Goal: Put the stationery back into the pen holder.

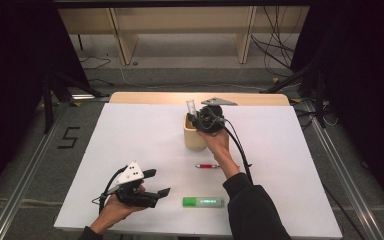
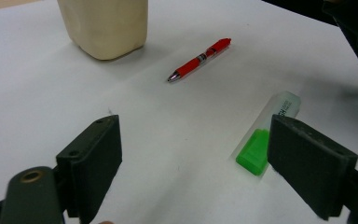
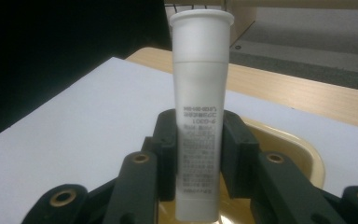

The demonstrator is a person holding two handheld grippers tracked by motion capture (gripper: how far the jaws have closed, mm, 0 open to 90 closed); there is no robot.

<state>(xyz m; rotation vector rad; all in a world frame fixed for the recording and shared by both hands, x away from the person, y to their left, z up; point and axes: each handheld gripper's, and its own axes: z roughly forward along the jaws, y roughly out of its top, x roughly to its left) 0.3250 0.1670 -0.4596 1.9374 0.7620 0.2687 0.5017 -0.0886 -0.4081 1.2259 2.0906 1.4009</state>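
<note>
White tube (image 3: 199,116) upright between right gripper's (image 3: 199,154) fingers (image 3: 165,149), seemingly pinched.

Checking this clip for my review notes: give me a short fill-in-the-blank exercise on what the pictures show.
1. The right gripper is shut on a white ____.
2. That tube hangs over the beige ____.
3. The pen on the table is ____ in colour.
4. The left gripper has its jaws ____, with nothing between them.

Missing words: tube; cup; red; open
</note>
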